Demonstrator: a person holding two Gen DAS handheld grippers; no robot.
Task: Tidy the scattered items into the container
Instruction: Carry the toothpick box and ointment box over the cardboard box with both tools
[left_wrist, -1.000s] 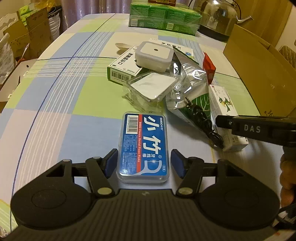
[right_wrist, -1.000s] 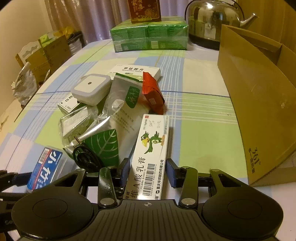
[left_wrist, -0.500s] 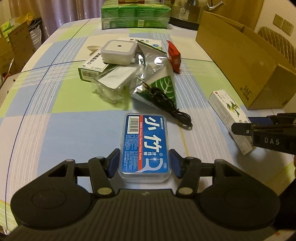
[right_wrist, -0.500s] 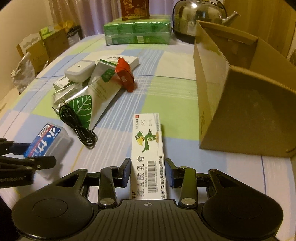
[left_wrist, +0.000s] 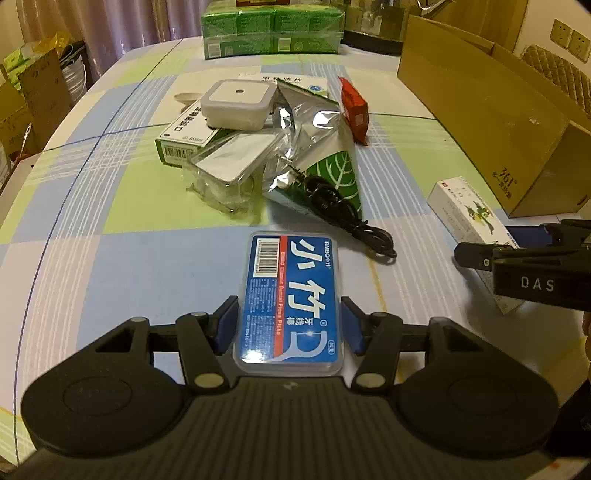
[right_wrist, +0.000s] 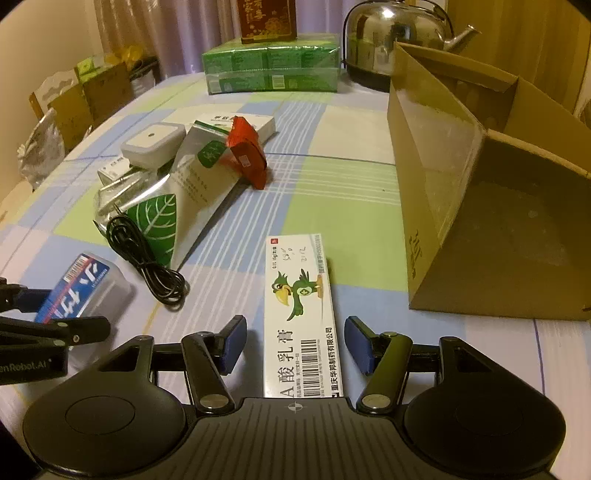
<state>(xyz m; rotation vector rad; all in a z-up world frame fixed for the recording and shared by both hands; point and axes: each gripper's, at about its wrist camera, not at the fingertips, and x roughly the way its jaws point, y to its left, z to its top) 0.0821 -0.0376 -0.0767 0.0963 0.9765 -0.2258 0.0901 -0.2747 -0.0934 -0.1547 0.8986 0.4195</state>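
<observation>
Over the table, left gripper (left_wrist: 289, 325) clamps the floss box (left_wrist: 290, 302); right gripper (right_wrist: 295, 345) spread around the ointment carton (right_wrist: 301, 314).

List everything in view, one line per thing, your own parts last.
floss pick box: 1, clear with a blue label, near edge of the table
ointment box: 1, white with a green parrot, in front of the cardboard box
cable: 1, black, coiled on the pouch's end
foil pouch: 1, silver with a green leaf, mid-table
red packet: 1, red, beside the pouch
square device: 1, white, on top of the pile
cardboard box: 1, brown, open, right side
green packs: stacked, far end
kettle: 1, steel, far end
left claw: black, shut on the floss pick box
right claw: black, open around the ointment box
</observation>
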